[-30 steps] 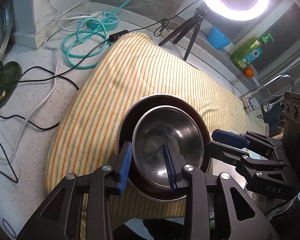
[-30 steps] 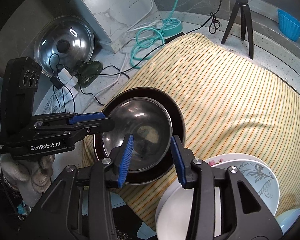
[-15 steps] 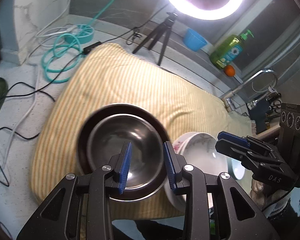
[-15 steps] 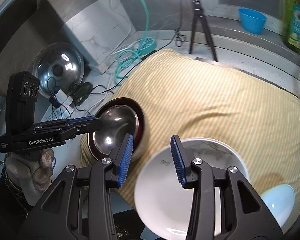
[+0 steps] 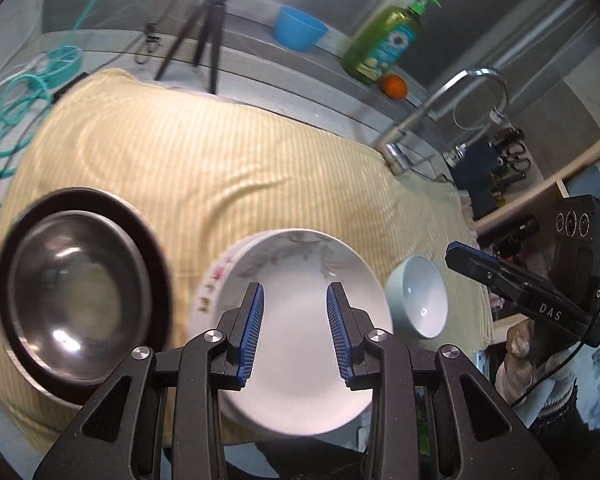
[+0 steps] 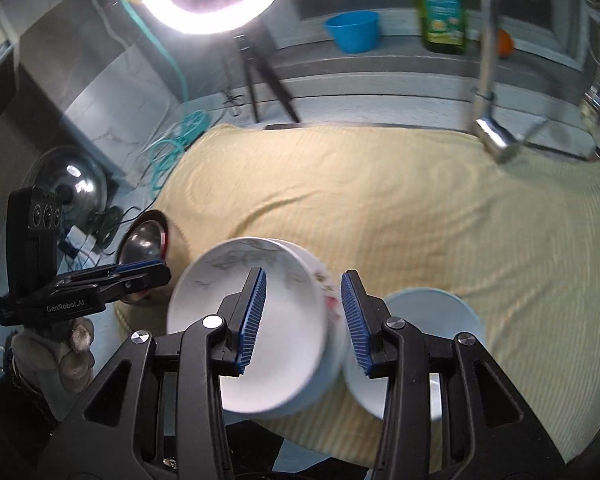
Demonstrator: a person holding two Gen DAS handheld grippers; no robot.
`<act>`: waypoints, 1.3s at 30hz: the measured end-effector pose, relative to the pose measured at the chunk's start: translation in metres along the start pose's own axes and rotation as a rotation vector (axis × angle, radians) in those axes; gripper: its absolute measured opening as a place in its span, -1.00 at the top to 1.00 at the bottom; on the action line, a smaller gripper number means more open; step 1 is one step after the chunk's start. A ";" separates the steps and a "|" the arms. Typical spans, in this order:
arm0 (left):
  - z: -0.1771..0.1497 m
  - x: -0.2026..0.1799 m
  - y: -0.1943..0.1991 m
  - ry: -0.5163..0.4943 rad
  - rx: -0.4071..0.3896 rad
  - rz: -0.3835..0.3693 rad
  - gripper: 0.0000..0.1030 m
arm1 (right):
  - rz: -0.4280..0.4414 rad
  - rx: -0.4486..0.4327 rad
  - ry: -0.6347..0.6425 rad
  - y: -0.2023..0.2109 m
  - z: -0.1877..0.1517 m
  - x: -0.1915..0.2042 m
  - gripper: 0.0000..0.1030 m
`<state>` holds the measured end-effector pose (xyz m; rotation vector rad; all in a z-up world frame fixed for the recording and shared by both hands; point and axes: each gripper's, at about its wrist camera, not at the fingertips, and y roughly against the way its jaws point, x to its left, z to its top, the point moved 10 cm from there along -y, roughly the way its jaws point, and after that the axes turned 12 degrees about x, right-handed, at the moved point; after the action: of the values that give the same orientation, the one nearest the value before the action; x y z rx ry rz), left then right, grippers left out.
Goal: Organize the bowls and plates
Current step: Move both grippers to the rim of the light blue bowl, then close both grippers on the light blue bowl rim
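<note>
A steel bowl [image 5: 76,292] sits nested in a dark bowl [image 5: 148,240] at the left end of the yellow striped towel [image 5: 228,152]. To its right lies a stack of white plates [image 5: 300,360]; the lower one has a pink flowered rim [image 5: 210,284]. A small light-blue bowl [image 5: 418,296] stands right of the stack. My left gripper [image 5: 296,332] hovers open over the plates with nothing between its fingers. My right gripper [image 6: 304,316] is open too, above the right edge of the plates [image 6: 252,320], beside the light-blue bowl [image 6: 432,312]. The steel bowl [image 6: 144,236] is far left there.
Behind the towel stand a ring light on a tripod [image 6: 260,76], a blue cup [image 5: 298,34], a green soap bottle [image 5: 384,44], an orange [image 5: 394,86] and a tap [image 5: 432,120]. A teal cable coil [image 5: 16,120] and a pot lid [image 6: 72,184] lie left.
Both grippers have swung right, away from the nested steel and dark bowls, and now hang over the white plates. Their jaw gaps look the same; nothing was picked up.
</note>
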<state>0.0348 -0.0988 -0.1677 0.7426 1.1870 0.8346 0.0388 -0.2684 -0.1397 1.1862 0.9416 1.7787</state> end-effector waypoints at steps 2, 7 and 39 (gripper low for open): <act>0.000 -0.013 -0.011 -0.020 0.020 -0.012 0.40 | -0.010 -0.003 -0.040 0.005 -0.006 -0.020 0.21; -0.004 -0.046 -0.036 -0.079 0.070 -0.037 0.40 | -0.056 -0.005 -0.129 0.012 -0.026 -0.069 0.21; -0.012 -0.123 -0.125 -0.263 0.226 0.006 0.48 | 0.046 0.075 -0.283 -0.022 -0.080 -0.131 0.37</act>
<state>0.0230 -0.2665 -0.2174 1.0085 1.0511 0.5908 0.0015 -0.3887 -0.2301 1.4730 0.8239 1.5693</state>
